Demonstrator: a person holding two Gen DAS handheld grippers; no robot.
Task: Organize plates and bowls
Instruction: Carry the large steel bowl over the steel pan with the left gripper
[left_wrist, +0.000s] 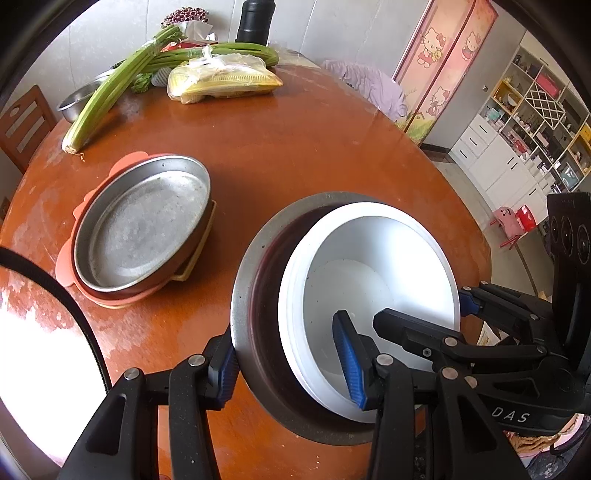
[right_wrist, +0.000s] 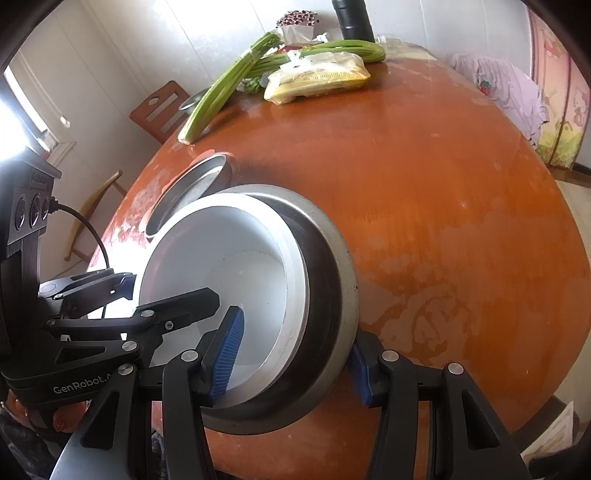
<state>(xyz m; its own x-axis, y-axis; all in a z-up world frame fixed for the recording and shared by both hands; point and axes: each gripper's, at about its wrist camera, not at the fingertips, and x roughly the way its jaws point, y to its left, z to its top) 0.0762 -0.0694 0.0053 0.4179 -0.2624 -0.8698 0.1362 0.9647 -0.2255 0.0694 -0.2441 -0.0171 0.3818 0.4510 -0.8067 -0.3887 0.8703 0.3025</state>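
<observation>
Left hand-held gripper (left_wrist: 291, 365) and right hand-held gripper (right_wrist: 291, 358) each clamp the rim of the nested bowls (left_wrist: 369, 280) over the worktop (left_wrist: 295, 147).

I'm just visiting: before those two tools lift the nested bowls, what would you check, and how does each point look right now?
1. Left tool clamped across the rims of the metal bowl and white bowl: ok, one pad outside, one inside.
2. Right tool clamped on the opposite side: ok, same straddle.
3. White bowl seated level in the metal bowl: not ok, it sits off-centre towards the left tool.
4. Metal bowl apart from the plate stack: ok, a gap shows.
5. Bare table around for moving: ok; celery and bagged food lie far off.
6. Bowl bottoms resting on the table: cannot tell.
</observation>
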